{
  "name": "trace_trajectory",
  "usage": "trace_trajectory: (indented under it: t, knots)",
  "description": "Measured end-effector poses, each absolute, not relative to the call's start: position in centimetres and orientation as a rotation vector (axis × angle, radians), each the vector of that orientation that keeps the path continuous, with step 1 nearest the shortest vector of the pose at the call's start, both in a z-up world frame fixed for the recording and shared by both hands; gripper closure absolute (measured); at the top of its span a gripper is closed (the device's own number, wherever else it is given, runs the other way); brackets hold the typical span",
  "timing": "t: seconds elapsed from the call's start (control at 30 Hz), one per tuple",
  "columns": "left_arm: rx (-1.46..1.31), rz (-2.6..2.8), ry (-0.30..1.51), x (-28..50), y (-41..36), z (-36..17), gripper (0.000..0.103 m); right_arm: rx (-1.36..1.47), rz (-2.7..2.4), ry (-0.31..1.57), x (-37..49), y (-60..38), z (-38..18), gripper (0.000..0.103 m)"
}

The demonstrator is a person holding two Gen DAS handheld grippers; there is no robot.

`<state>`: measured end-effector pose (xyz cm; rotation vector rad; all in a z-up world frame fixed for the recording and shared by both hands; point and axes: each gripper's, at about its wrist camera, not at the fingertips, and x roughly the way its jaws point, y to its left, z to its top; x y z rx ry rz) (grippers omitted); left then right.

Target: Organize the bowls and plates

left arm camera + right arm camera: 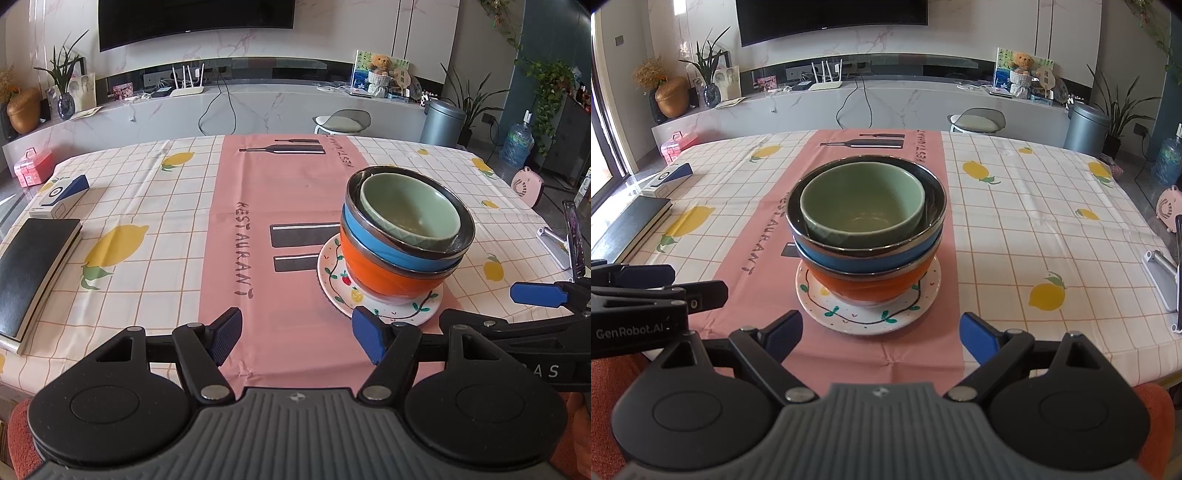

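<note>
A stack stands on the pink table runner: a white painted plate (849, 321) at the bottom, an orange bowl (875, 286) on it, a blue bowl (857, 264) in that, and a green bowl (862, 206) on top. The stack also shows in the left wrist view, with the plate (332, 284), orange bowl (384, 273), blue bowl (384, 247) and green bowl (410, 210). My left gripper (297, 338) is open and empty, near and left of the plate. My right gripper (881, 336) is open and empty, just short of the plate's near rim.
A black book (33, 269) and a blue-white box (59, 194) lie at the table's left edge. A phone on a stand (574, 240) is at the right edge. A stool (977, 122) stands beyond the far edge.
</note>
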<state>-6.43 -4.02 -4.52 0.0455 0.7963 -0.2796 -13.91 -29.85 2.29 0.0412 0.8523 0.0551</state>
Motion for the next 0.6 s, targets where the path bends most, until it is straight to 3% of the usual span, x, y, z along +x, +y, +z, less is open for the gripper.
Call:
trace_trajectory:
  t: [0.6]
  knots:
    - [0.032,-0.276,0.804,-6.6,-3.86,-4.88,0.023,0.046,0.058,0.86,-13.88,-29.92,2.1,0.013]
